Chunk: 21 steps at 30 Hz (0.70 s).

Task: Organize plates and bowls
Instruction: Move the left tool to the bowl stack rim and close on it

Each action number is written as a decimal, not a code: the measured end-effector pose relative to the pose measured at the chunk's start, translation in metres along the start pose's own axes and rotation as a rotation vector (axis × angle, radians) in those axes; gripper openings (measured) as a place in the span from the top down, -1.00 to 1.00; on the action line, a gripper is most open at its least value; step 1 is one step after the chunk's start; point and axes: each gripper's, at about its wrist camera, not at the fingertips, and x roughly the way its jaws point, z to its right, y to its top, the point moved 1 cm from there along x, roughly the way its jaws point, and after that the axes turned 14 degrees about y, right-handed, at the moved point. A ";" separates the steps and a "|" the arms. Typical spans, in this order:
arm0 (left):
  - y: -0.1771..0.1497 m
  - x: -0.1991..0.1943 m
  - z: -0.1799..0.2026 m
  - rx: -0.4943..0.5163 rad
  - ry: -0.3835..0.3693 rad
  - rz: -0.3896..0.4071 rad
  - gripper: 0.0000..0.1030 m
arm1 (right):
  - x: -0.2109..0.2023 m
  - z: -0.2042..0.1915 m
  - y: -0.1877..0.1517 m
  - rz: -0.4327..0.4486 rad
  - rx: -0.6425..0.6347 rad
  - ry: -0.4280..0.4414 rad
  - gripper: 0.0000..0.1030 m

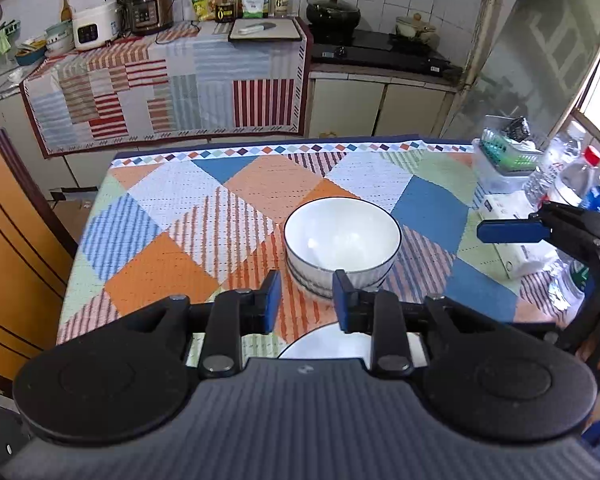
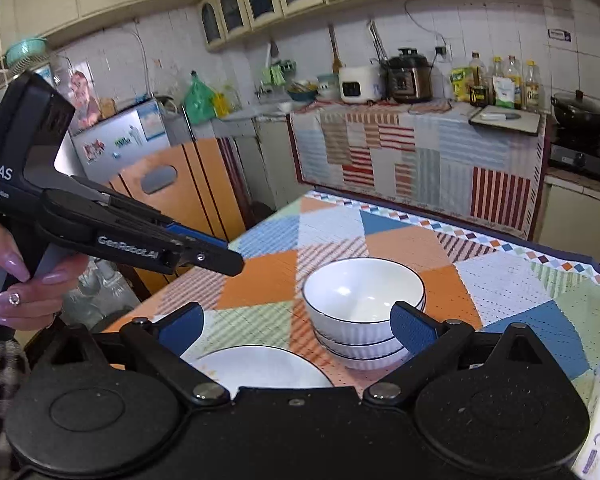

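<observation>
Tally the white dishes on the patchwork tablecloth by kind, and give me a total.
Bowls: 3, nested in one stack, as the right wrist view shows.
Plates: 1 visible, in front of the stack; the gripper bodies hide its near part, so I cannot tell whether others lie under it.
Total: 4 dishes.

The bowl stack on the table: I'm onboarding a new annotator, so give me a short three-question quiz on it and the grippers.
1. True or false: the bowls are stacked.
2. What lies nearer the cameras than the stack? A) plate B) cutting board C) pot
3. Does the right gripper or left gripper hold anything?

Key: 1 true, three bowls. 2 A, the plate lies on the tablecloth. 3 No, both are empty.
</observation>
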 end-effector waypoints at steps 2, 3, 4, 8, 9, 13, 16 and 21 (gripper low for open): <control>-0.005 -0.010 -0.007 -0.005 -0.007 0.008 0.21 | -0.004 -0.007 0.000 0.001 -0.015 -0.002 -0.97; -0.008 -0.015 -0.010 -0.006 -0.010 0.010 0.17 | -0.005 -0.010 0.000 0.001 -0.020 -0.006 -0.96; -0.011 -0.019 -0.013 -0.003 -0.008 0.012 0.14 | -0.007 -0.013 -0.001 -0.002 -0.024 -0.010 -0.97; -0.026 -0.032 -0.024 0.014 0.006 0.012 -0.08 | -0.014 -0.024 -0.005 -0.001 -0.081 0.032 -0.97; -0.030 -0.033 -0.027 0.015 0.003 0.008 -0.13 | -0.015 -0.026 -0.005 -0.008 -0.093 0.049 -0.97; -0.042 -0.038 -0.034 0.025 0.000 -0.010 -0.27 | -0.021 -0.030 -0.007 -0.001 -0.097 0.046 -0.97; -0.049 -0.037 -0.038 0.030 -0.021 -0.029 -0.32 | -0.022 -0.034 -0.010 -0.015 -0.124 0.013 -0.97; -0.058 -0.026 -0.036 0.061 -0.024 -0.052 -0.41 | -0.021 -0.028 -0.018 -0.056 -0.138 0.001 -0.99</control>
